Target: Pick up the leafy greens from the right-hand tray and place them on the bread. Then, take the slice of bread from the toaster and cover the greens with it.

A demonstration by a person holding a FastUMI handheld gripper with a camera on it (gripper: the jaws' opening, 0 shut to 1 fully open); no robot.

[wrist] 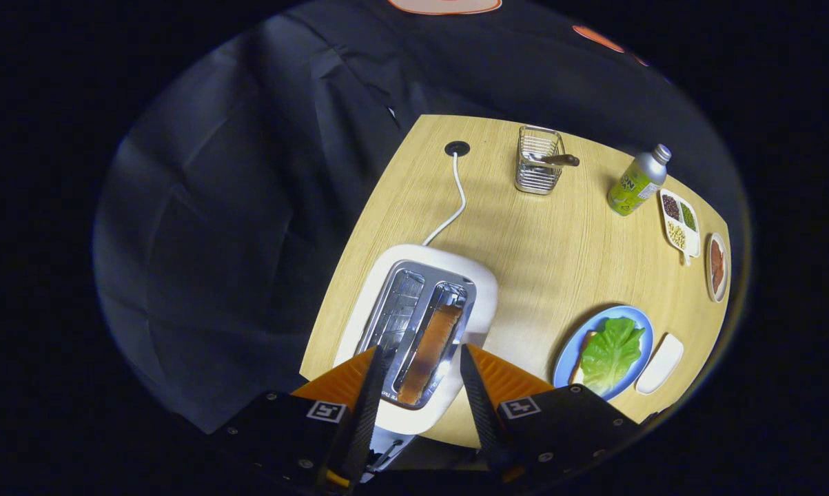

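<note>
Here the gripper hangs above the toaster, fingers apart astride the bread slice — greens already plated.

I hold the gripper high, looking steeply down along its two fingers. The jaws stand wide apart, with nothing between the black inner pads and nothing touching them. Both orange-backed fingers angle inward toward their tips. Each black finger base carries a small square marker. The fingers hover in the air, clear of any contact.
</note>
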